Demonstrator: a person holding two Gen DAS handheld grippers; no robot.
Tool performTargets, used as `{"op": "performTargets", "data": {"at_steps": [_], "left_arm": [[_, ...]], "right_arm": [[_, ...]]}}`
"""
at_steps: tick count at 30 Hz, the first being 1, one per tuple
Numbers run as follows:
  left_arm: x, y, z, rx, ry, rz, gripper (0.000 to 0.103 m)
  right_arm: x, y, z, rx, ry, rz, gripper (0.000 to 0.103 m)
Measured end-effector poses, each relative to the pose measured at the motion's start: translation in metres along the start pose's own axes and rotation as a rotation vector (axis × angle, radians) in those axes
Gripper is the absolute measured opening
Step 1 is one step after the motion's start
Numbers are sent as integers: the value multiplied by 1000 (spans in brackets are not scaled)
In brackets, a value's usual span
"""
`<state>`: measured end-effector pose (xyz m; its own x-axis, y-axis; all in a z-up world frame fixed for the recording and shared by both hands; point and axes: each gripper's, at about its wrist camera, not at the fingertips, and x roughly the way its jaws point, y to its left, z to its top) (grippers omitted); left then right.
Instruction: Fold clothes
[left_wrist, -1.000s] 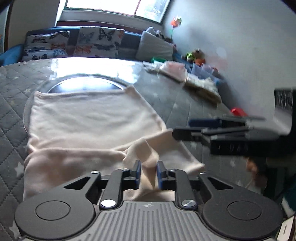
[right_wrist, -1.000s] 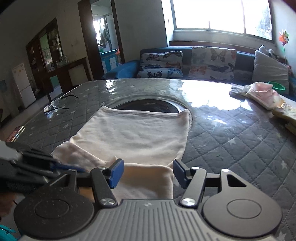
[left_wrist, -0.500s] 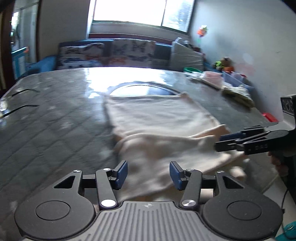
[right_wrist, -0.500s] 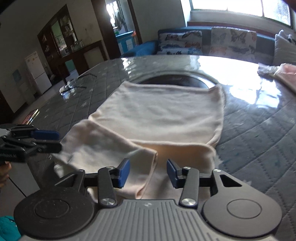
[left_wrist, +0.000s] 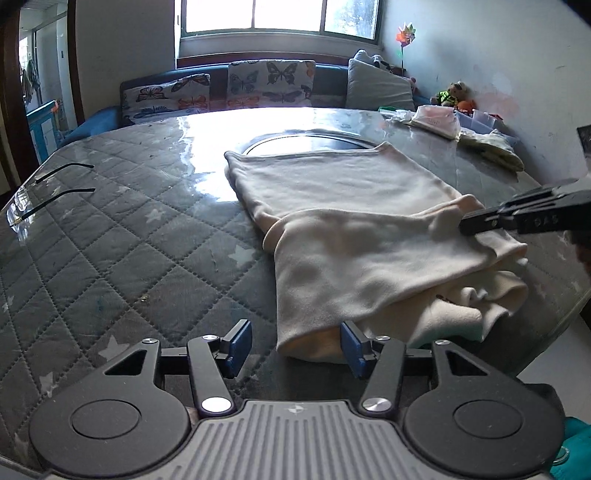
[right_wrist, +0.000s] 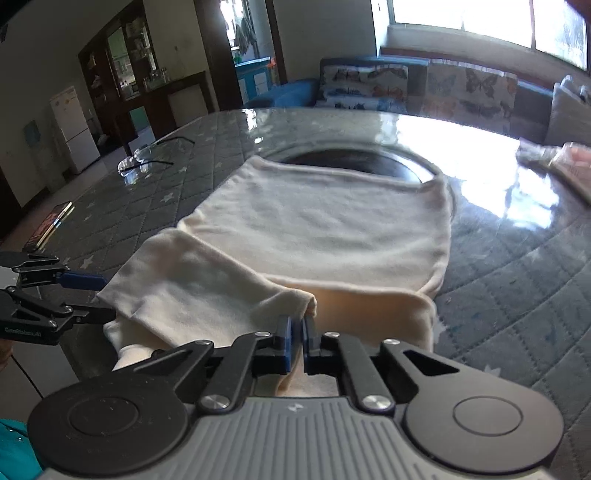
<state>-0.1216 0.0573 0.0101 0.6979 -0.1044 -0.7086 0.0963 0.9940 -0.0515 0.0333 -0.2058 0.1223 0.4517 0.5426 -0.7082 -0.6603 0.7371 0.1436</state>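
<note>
Sunlit quilted table (left_wrist: 122, 236) is carrying the cream garment (left_wrist: 347, 192), its folded flap lying near-side, probably pinched by the right gripper (right_wrist: 297, 341), while the left gripper (left_wrist: 293, 343) is hovering spread beside that flap's corner.

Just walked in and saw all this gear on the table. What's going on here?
A person is folding a cream garment on the quilted table with handheld tongs. The right tongs are shut on a fold of the cloth at its near edge. The left tongs are open, one finger beside the garment's near corner, gripping nothing. The near part is already folded over; the far part lies flat. A pair of glasses lies off to the side.
</note>
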Motion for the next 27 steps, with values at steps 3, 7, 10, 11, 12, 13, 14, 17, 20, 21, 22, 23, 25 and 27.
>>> {"op": "performTargets", "data": {"at_steps": [3,7,10,11,12,13,14,17,20,21,22,23,25,27], "left_arm": [[2,-1,-1,4,-1,8,48],[-1,-4,-2,18,-9,25,42],[-3,-6,-3,31,-12,19,42],[-3,-6,-3,34,-13,19,42],[-3,-6,-3,30,-13,20,42],[-3,-5,-3,26,-12,21,42],[-2,-5,-3,22,-12,22,42],[-3,-6,-3,21,-13,22,40],[-3,-5,-3,17,-8,25,40],[-3,-4,-3,14,-7,25,41],[-3,-4,-4,11,-7,26,41],[-3,-4,-4,11,-7,27,41],[-3,-4,-4,12,-8,28,41],[-3,-4,-4,16,-9,30,41]], "right_arm": [[-7,1,3,-20,-17,-10,4],[-14,0,5,-26,-51,-41,2],[-20,-2,6,-32,-62,-40,1],[-22,-3,7,-34,-58,-28,1],[-20,-4,6,-26,-49,-26,3],[-19,-6,6,-17,-40,-25,4],[-17,-7,5,-9,-31,-24,8],[-6,-11,0,29,-16,-4,15],[6,-16,0,63,-9,17,20],[10,-17,-1,70,-2,23,21],[15,-18,-1,77,6,28,21],[17,-18,-1,73,7,34,21],[20,-11,-1,45,7,39,14],[17,-5,1,14,0,28,6]]}}
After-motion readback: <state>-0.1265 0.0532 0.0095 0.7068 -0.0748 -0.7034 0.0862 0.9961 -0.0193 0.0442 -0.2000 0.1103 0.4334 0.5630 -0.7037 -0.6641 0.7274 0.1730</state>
